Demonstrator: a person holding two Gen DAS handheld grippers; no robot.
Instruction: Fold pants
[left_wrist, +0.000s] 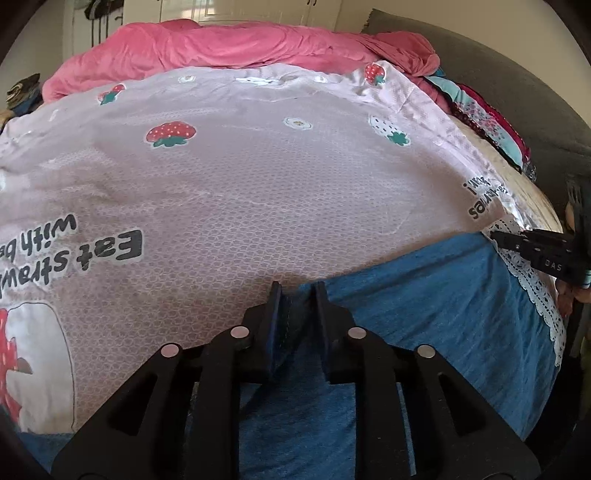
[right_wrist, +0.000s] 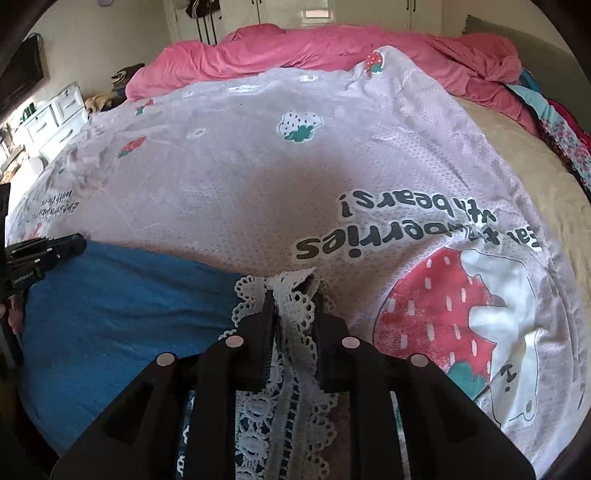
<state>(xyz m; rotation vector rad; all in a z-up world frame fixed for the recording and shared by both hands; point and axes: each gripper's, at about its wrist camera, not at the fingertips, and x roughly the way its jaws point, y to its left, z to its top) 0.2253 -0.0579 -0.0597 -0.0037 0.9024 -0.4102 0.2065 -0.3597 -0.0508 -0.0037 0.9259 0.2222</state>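
Blue denim pants (left_wrist: 424, 314) with a white lace hem (left_wrist: 532, 288) lie across the near edge of the bed. My left gripper (left_wrist: 297, 290) is shut on a raised fold of the blue cloth at the pants' left part. In the right wrist view, my right gripper (right_wrist: 293, 299) is shut on the bunched lace hem (right_wrist: 291, 325), which sticks up between its fingers. The blue cloth (right_wrist: 122, 314) stretches left to the left gripper (right_wrist: 79, 242). The right gripper's tip (left_wrist: 496, 234) shows at the far right of the left wrist view.
A pale pink strawberry-print sheet (left_wrist: 240, 184) covers the bed beyond the pants. A pink duvet (left_wrist: 221, 48) is heaped at the far side. Colourful folded clothes (left_wrist: 491, 125) lie along the grey headboard (left_wrist: 517, 92). White drawers (right_wrist: 55, 118) stand left of the bed.
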